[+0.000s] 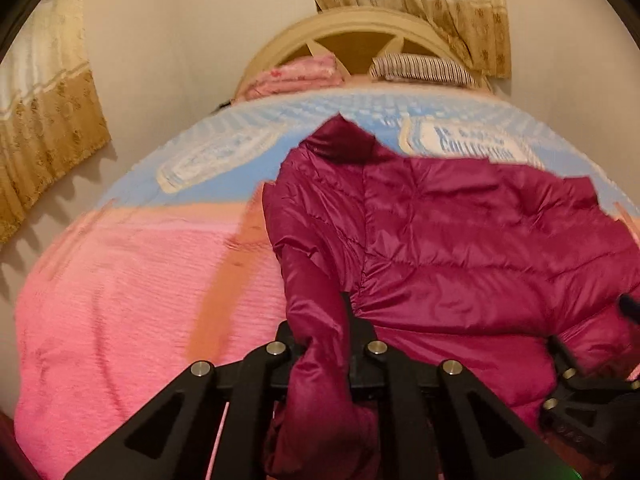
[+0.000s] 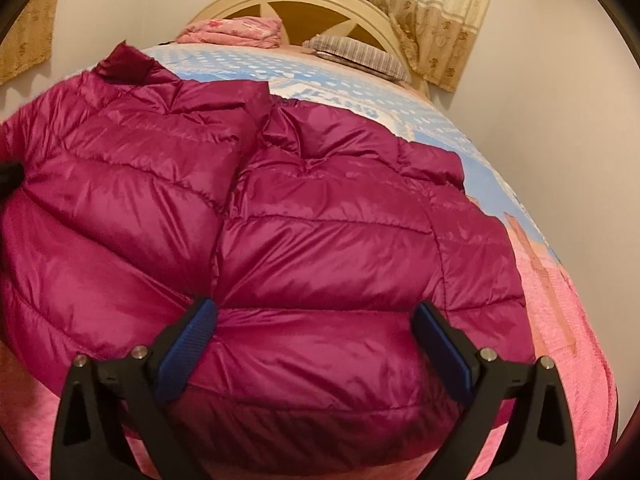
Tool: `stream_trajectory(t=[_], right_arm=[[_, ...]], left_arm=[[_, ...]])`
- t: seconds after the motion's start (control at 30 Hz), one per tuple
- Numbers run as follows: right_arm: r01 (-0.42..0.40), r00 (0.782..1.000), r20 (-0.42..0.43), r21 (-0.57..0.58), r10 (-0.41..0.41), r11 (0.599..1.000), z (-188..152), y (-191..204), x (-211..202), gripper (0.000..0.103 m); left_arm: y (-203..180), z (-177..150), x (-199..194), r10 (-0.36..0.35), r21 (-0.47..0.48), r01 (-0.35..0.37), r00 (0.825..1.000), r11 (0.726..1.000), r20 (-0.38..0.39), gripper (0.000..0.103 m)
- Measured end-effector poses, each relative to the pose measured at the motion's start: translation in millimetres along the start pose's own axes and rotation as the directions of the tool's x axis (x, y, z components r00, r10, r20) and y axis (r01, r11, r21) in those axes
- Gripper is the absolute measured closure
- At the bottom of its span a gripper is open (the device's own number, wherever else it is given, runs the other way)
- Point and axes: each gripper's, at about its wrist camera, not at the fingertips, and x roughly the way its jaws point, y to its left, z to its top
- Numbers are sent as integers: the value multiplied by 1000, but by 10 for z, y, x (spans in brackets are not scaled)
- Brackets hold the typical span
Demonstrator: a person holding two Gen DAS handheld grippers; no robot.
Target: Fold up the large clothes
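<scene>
A: Magenta quilted nylon, slippery stuff. In the left wrist view the puffer jacket (image 1: 440, 232) lies on the bed (image 1: 120, 300), collar at the far end, hem near. The left gripper (image 1: 326, 344) is clamped on the jacket's left sleeve, fabric bunched between its fingers.

B: So the step looks like folding that sleeve in over the body?

A: I'd judge so. Lift only enough to clear the quilting, carry the sleeve right across the chest, and keep it flat so the down does not hump.

B: And the right wrist view?

A: The jacket (image 2: 300, 220) fills the middle, spread over the pink blanket (image 2: 568, 320). The right gripper (image 2: 316, 344) stands wide, blue pads (image 2: 188, 340) either side of the near hem, pinching nothing.

B: What should it do?

A: Probably pin or take the hem, so the shell does not slide while the sleeve crosses. The folded pink cloth (image 2: 236, 30) and striped pillow (image 2: 356, 56) by the headboard are well clear.
</scene>
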Motion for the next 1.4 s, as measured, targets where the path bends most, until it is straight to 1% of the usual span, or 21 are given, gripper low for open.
stream_trajectory(t=[0.07,0.2,0.23,0.3,0.37,0.4,0.47,0.5,0.53,0.63,0.7,0.73,0.8,0.9,0.97,1.03,1.2,1.3,1.4], right_arm=[[-15,1000,15,-26,15,1000,-9,187,-61,2],[-55,997,40,-78,58,995,3,567,-165,2],[-72,996,47,-99,77,992,12,683,-203,2],[-115,992,46,-128,121,985,38,789,-245,2],[-185,981,39,-142,192,972,78,757,-328,2],[-202,977,47,-136,210,970,89,689,-370,2],[-206,973,80,-113,216,972,113,485,-488,2],[-202,972,102,-99,212,974,132,354,-539,2],[-182,974,124,-77,191,980,156,177,-583,1],[-98,986,132,-13,99,995,220,-296,-536,1],[-47,993,110,24,44,999,264,-553,-431,1],[-18,996,85,49,14,999,243,-744,-344,1],[26,998,54,78,-31,997,197,-971,-240,1],[77,997,13,114,-79,991,88,-1285,-115,1],[111,994,-11,136,-110,985,-40,-1494,-86,1],[145,989,-33,162,-141,976,-133,-1721,-34,1],[194,980,-78,223,-181,955,-317,-2076,-40,1],[207,977,-97,231,-189,951,-395,-2150,-43,1],[200,978,-102,242,-180,949,-449,-2184,-26,1]], left_arm=[[146,14,-77,15,-7,-15,1000,1000,6,94],[467,-15,-302,83,-12,-82,996,997,36,94],[544,-9,-350,99,-17,-99,994,995,42,94],[674,19,-428,124,-27,-123,991,992,49,94],[770,93,-481,135,-39,-133,989,990,59,94],[778,107,-507,136,-36,-134,988,990,66,94],[730,200,-614,129,-26,-127,987,992,94,94],[648,265,-683,120,-12,-120,986,993,117,94],[566,305,-731,116,3,-118,984,993,137,94],[204,437,-878,82,60,-96,977,994,194,94],[-51,512,-970,63,102,-89,971,991,231,94],[-204,555,-1007,49,125,-83,967,989,251,94],[-527,608,-1040,16,170,-66,961,983,278,94],[-958,639,-1015,-22,237,-50,956,970,292,94],[-1320,587,-952,-55,300,-37,955,953,293,94],[-1606,527,-895,-81,349,-26,954,937,288,95],[-2319,227,-656,-132,484,2,963,875,235,96],[-2631,-67,-448,-131,565,-4,971,825,198,96],[-2748,-255,-308,-114,600,-21,976,799,185,96]])
